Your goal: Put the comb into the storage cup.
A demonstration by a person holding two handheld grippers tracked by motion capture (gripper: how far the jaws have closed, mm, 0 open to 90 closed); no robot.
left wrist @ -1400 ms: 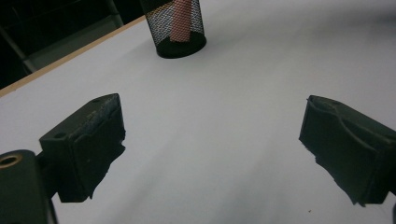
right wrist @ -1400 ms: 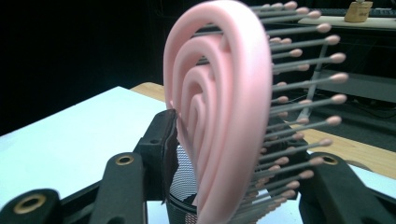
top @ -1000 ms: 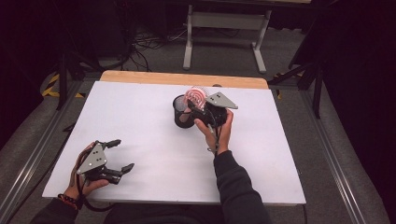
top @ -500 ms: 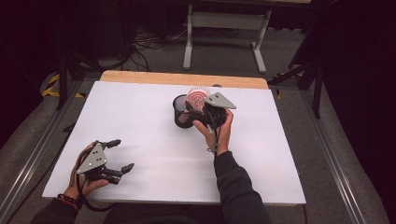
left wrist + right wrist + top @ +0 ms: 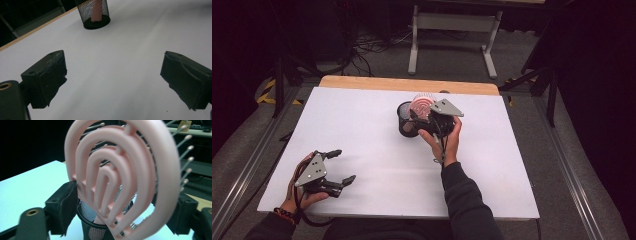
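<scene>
Hairbrush (image 5: 122, 177) upright, handle down in cup (image 5: 407, 120)

Dark sleeves; black gripper (image 5: 332, 167) with grey plate, perhaps beaded bracelet.

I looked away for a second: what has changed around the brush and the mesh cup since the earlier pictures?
The right gripper has just been opening its jaws around the pink brush, which stands handle-down in the black mesh cup; the left pad looks to touch the brush, the right looks clear. Both hands, the cup and the open left gripper stayed put on the table.
</scene>
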